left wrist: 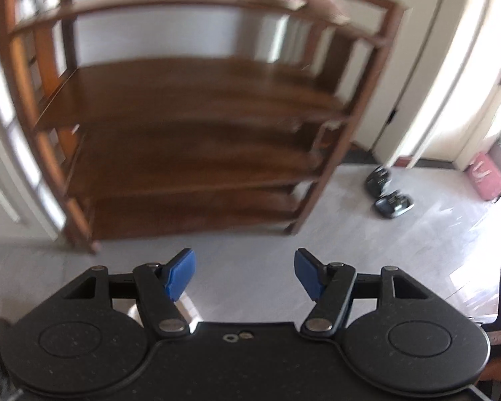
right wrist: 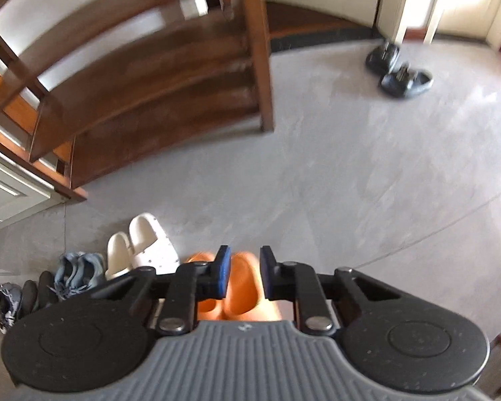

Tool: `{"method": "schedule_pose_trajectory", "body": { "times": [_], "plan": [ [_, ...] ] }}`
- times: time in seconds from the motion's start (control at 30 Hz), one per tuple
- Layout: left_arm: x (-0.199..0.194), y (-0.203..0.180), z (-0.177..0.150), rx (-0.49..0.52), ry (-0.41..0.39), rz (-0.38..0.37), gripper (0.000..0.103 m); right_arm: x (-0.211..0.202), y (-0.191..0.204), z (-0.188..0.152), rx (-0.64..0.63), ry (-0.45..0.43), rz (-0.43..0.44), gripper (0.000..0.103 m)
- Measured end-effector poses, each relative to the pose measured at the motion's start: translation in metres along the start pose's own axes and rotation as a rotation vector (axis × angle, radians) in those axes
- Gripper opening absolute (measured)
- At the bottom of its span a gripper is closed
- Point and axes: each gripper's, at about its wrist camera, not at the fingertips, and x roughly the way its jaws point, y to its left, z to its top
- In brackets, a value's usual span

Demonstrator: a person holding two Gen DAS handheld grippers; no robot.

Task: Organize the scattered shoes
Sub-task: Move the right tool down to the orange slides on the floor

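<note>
Fingers on your left gripper (left wrist: 245,274) are spread wide, nothing in em, pointing at the wooden rack (left wrist: 190,127). Right gripper (right wrist: 244,275) is narrower but still gapped, empty, hanging over the orange slippers (right wrist: 240,287). White slippers (right wrist: 143,244) and blue sneakers (right wrist: 78,272) sit in a row w/ them; black sandals (right wrist: 397,70) are way off by the door.

Quick count from my feeds: one wooden rack (left wrist: 197,107) with three shelves I can make out. Two dark sandals (right wrist: 399,68) up at 1 o'clock. Down at 7 to 8 o'clock there's a row: two white slides (right wrist: 140,245), two orange slides (right wrist: 240,284), two blue sneakers (right wrist: 78,272), two black shoes (right wrist: 38,292), and one grey sneaker (right wrist: 6,300) I can see.
</note>
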Motion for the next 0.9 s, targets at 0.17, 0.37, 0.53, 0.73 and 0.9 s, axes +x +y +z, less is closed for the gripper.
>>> {"method": "schedule_pose_trajectory", "body": {
  "times": [0.17, 0.37, 0.53, 0.73, 0.9],
  "plan": [
    [0.026, 0.048, -0.027, -0.019, 0.044, 0.046, 0.065, 0.057, 0.048, -0.04, 0.035, 0.101, 0.049, 0.022],
    [0.061, 0.077, -0.062, -0.03, 0.062, 0.067, 0.065, 0.127, 0.068, -0.092, 0.044, 0.248, 0.024, 0.023],
    [0.09, 0.088, -0.089, -0.039, 0.05, 0.074, 0.065, 0.173, 0.052, -0.115, 0.023, 0.3, -0.019, 0.024],
    [0.134, 0.098, -0.122, -0.077, 0.094, 0.117, 0.065, 0.234, 0.024, -0.118, 0.035, 0.314, -0.071, 0.035],
    [0.147, 0.1, -0.147, -0.108, 0.115, 0.132, 0.065, 0.278, 0.025, -0.105, 0.0, 0.301, -0.05, 0.047]
  ]
}}
